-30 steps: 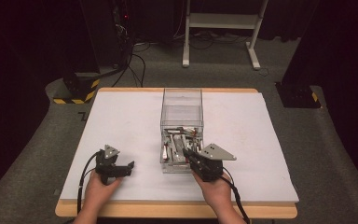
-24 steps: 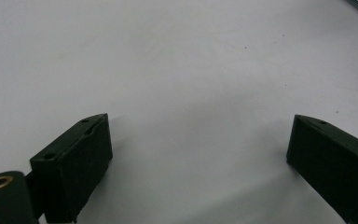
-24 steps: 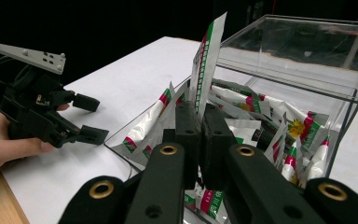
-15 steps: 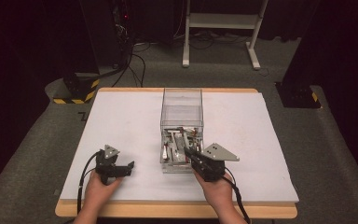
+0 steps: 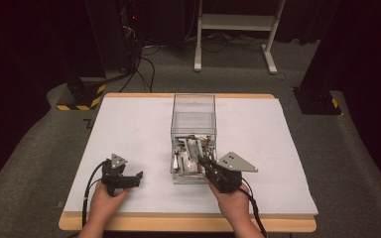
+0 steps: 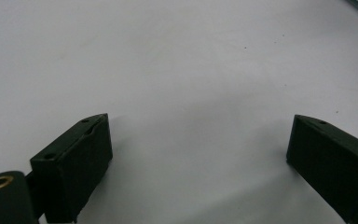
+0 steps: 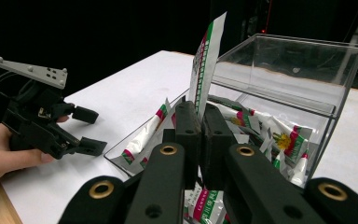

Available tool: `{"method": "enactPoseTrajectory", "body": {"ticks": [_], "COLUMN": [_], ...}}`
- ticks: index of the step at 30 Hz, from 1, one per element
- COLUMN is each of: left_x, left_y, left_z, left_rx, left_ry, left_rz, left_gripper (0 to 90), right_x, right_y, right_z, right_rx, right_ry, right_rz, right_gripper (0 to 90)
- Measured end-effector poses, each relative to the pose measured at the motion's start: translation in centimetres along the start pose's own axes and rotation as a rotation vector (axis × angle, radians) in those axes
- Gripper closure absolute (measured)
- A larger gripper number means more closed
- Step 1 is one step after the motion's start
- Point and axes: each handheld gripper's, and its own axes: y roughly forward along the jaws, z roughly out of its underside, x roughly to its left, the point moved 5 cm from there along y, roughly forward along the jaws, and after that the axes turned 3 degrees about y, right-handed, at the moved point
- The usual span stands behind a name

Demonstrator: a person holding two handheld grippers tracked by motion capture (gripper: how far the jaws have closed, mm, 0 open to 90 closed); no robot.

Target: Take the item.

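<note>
Over the clear box (image 5: 193, 124), a red-green-white packet (image 7: 205, 60) is pinched upright by the right gripper (image 7: 200, 122); the left gripper (image 5: 138, 177) is held spread on the counter (image 5: 129, 129).

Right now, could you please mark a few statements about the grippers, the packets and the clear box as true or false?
1. The right gripper is shut on a packet. True.
2. The left gripper holds a packet. False: its jaws stand open over the bare white table.
3. The clear box holds more packets. True.
4. The held packet lies flat on the table. False: it stands upright above the box.
5. The left gripper is inside the box. False: it is on the table beside it.
</note>
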Motion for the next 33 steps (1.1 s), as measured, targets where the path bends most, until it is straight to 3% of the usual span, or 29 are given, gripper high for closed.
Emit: {"method": "enactPoseTrajectory", "body": {"ticks": [33], "left_x": [0.0], "left_y": [0.0], "left_z": [0.0], "left_rx": [-0.003], "left_ry": [-0.001], "left_rz": [0.001], "left_gripper": [7.0], "right_x": [-2.1], "right_y": [-1.3], "right_z": [-0.4], "right_rx": [-0.035], "right_ry": [0.009], "right_rz": [0.066], "right_gripper": [87.9]}}
